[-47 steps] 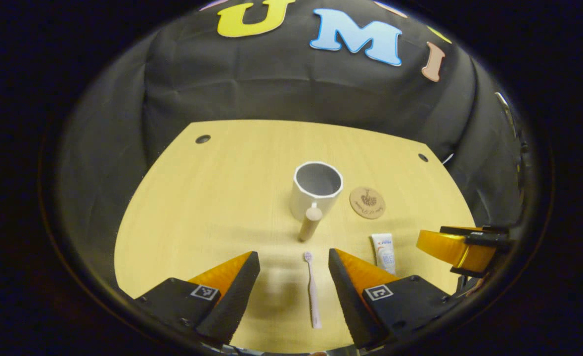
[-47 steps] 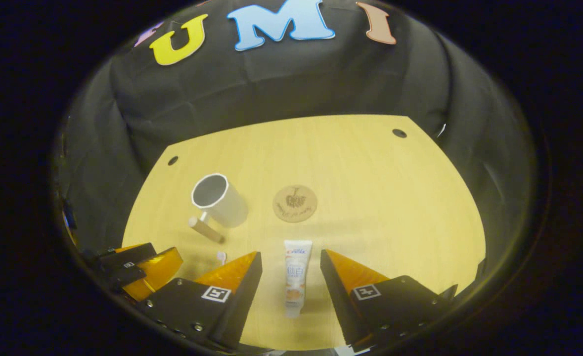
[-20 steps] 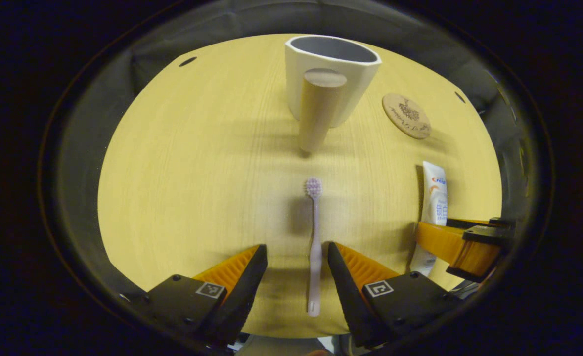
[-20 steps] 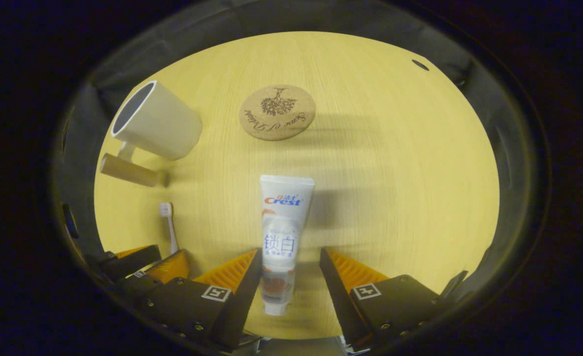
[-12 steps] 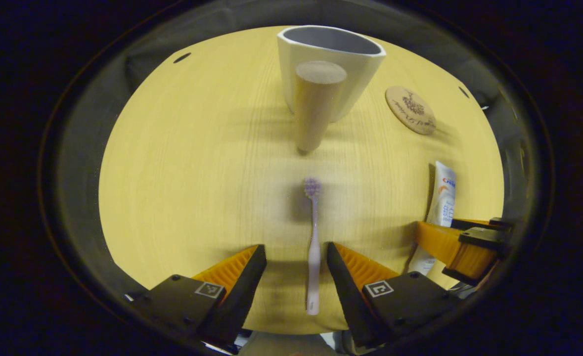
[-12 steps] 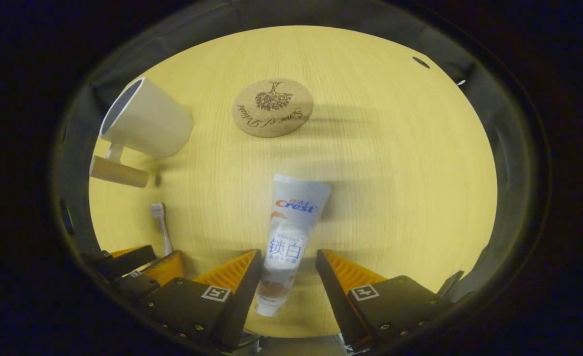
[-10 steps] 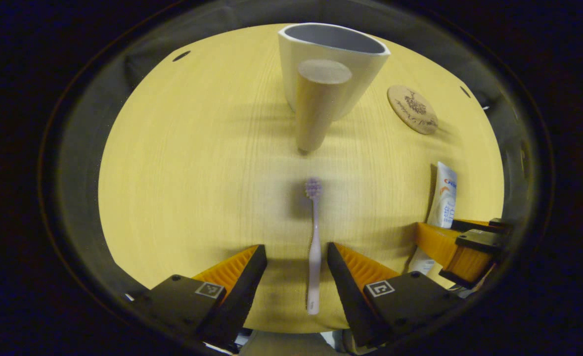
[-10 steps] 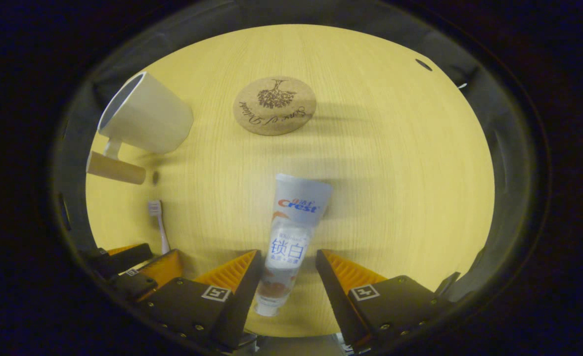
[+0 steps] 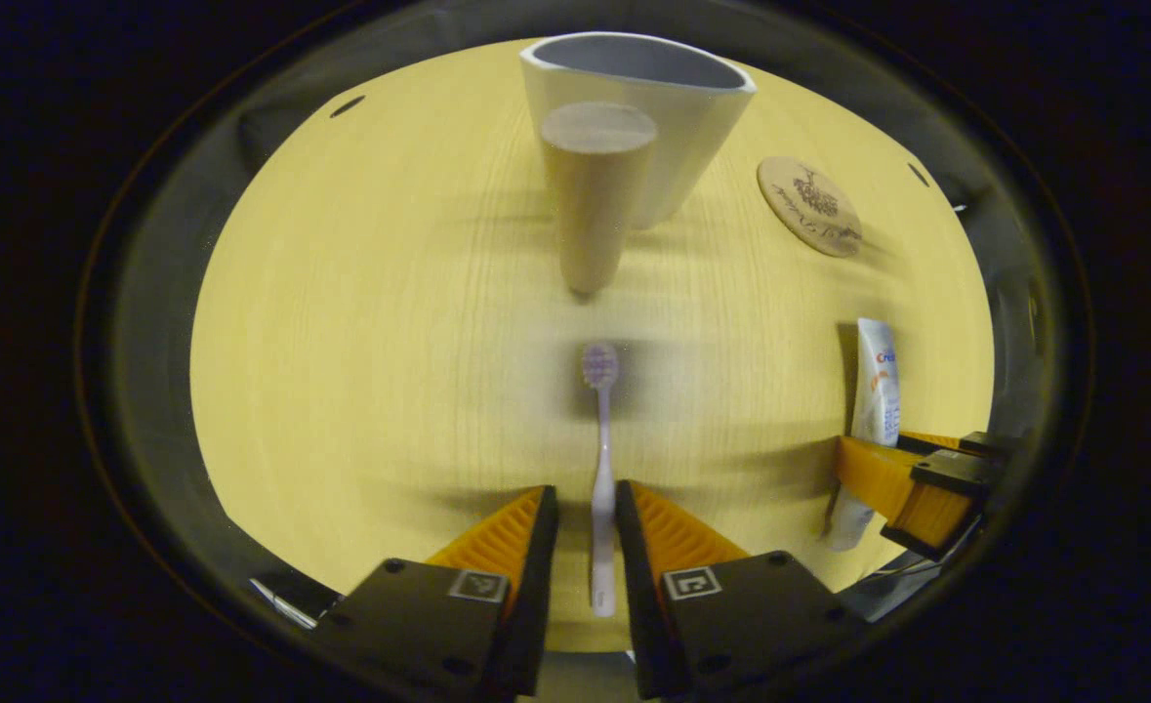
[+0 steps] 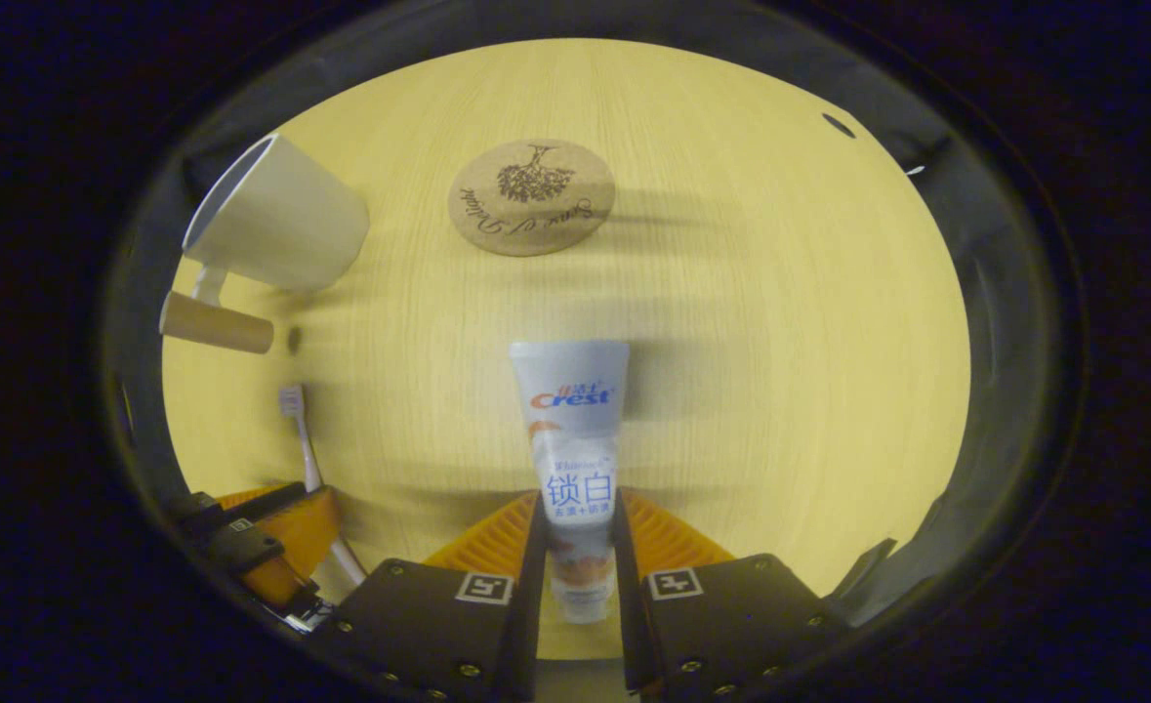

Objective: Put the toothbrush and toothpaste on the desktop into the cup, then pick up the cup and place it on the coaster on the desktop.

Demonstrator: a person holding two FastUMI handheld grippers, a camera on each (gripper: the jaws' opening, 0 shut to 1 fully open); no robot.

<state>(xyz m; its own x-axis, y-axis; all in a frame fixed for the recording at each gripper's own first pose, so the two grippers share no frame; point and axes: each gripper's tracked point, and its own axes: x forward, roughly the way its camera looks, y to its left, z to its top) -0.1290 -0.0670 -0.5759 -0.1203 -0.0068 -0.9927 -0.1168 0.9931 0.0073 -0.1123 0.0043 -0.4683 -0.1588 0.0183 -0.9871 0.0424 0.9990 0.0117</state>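
Both grippers are gripping. Left gripper (image 9: 586,508) is pinching the toothbrush (image 9: 601,459) between its two fingers, low on the handle, while the right gripper (image 10: 576,517) is squeezing the toothpaste (image 10: 573,459) near its cap end.

Looking at the toothbrush: it is slim and pale pinkish-white, with a small lilac bristle head pointing straight ahead of the left gripper, toward the cup (image 9: 653,127). The toothpaste is a white tube with red and blue print, its flat crimped end pointing ahead of the right gripper toward the coaster (image 10: 532,197). The cup is white with a grey inside and a wooden peg-like handle (image 9: 595,195) facing the left gripper; it is standing upright on the yellow wooden desk (image 9: 360,322). The coaster is a round cork disc with a dark drawing, lying just right of the cup as the left gripper sees it.

Half a second ago both pairs of fingers were standing wide around their things; now they are closed in, and the toothpaste is pointing straight rather than slanted.

Counting: one toothbrush, one toothpaste, one cup, one coaster, two grippers.
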